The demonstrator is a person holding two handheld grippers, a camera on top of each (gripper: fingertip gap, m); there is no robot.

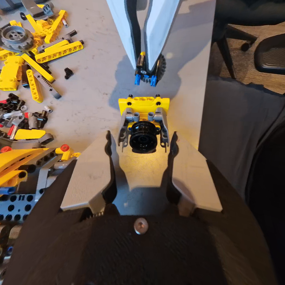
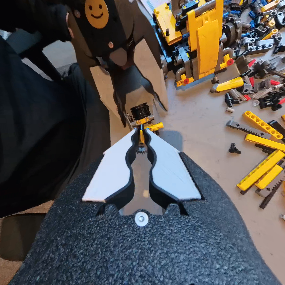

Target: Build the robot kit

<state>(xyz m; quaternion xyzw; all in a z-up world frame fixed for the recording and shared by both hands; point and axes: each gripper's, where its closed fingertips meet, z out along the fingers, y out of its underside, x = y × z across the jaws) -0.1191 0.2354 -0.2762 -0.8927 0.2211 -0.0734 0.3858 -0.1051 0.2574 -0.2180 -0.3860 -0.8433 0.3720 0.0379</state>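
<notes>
Fingers (image 1: pixel 148 50) of right gripper (image 2: pixel 141 131) pinch gear assembly (image 1: pixel 145 74) – black, blue pins | left gripper (image 1: pixel 141 135) spread

Black claw (image 1: pixel 141 137), grey fingers (image 1: pixel 92 169)

Left gripper (image 1: pixel 141 137) jaws spread wide, right gripper (image 2: pixel 141 131) facing it, jaws nearly closed, pinching something small.

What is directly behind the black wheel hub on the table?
Behind the black wheel hub sits a yellow block with grey side arms. The hub covers how they join.
</notes>
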